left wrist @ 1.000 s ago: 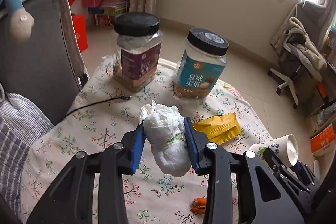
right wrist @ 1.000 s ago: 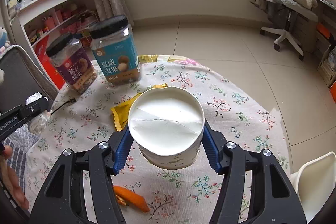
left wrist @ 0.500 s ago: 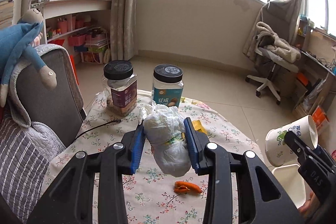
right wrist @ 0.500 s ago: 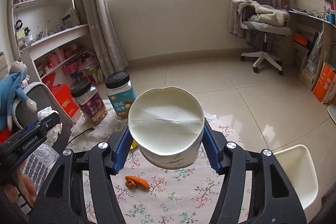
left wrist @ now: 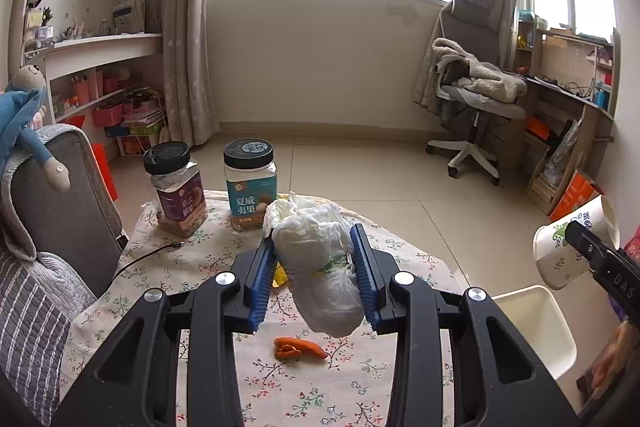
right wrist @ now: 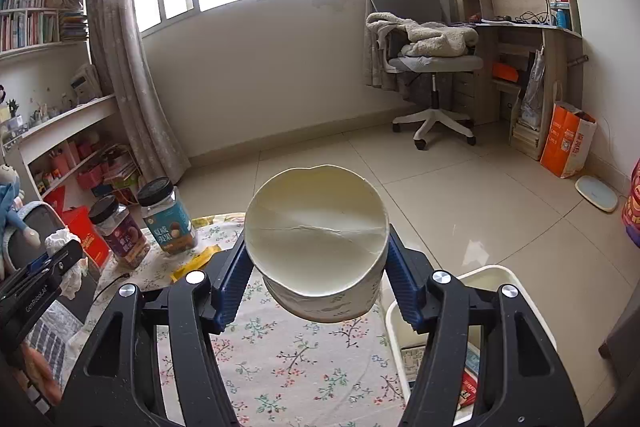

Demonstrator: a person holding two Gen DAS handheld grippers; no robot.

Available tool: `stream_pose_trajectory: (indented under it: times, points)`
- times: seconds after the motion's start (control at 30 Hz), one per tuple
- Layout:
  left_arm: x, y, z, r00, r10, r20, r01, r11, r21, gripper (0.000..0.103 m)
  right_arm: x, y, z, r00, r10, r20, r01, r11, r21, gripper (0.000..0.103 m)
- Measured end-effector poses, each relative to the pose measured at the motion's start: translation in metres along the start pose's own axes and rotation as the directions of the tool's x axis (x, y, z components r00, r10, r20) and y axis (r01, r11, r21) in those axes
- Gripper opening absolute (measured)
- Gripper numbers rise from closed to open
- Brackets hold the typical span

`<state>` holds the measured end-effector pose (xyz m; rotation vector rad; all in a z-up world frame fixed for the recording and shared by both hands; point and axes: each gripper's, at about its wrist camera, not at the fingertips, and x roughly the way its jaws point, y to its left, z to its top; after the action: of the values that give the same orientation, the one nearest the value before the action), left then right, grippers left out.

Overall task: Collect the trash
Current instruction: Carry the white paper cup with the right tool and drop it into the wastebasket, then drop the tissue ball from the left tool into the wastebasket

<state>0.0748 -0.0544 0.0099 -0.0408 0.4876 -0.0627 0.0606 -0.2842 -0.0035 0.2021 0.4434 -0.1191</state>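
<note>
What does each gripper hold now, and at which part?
The left gripper holds a crumpled white tissue wad by its sides. The right gripper holds a paper cup by its side wall, below the rim.

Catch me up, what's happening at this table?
A person is clearing trash with two handheld grippers. The left gripper clamps a crumpled tissue wad; the right gripper clamps a paper cup. Both are held above the floral tablecloth, near the white bin. An orange peel and a yellow wrapper remain.

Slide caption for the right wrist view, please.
Right claw grips a paper cup above the floral tablecloth, white bin beside it.
</note>
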Motion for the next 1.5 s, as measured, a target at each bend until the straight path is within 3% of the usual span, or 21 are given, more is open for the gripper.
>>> stream_pose_trajectory:
  times: [0.67,0.83,0.87,0.9,1.1,1.5]
  points:
    - [0.005,-0.067,-0.025,0.995,-0.098,-0.034,0.101,0.988,0.12,0.037,-0.023,-0.096,-0.008,0.985,-0.17,-0.009,0.17,0.977,0.131,0.062]
    - [0.007,-0.096,-0.032,0.989,-0.137,-0.059,0.145,0.977,0.159,0.037,-0.029,-0.12,-0.012,0.978,-0.209,-0.021,0.21,0.966,0.15,0.07]
    - [0.007,-0.104,-0.033,0.987,-0.148,-0.063,0.156,0.974,0.167,0.037,-0.032,-0.125,-0.013,0.975,-0.222,-0.017,0.222,0.962,0.158,0.077]
    - [0.006,-0.112,-0.034,0.985,-0.16,-0.068,0.169,0.97,0.174,0.037,-0.035,-0.13,-0.014,0.972,-0.236,-0.012,0.234,0.957,0.169,0.082]
    - [0.004,-0.164,-0.041,0.965,-0.24,-0.101,0.256,0.947,0.192,0.037,-0.052,-0.166,-0.017,0.95,-0.312,-0.004,0.303,0.919,0.253,0.089]
    - [-0.002,-0.26,-0.048,0.917,-0.366,-0.16,0.397,0.879,0.263,0.038,-0.08,-0.227,-0.027,0.921,-0.39,-0.018,0.358,0.826,0.434,0.091]
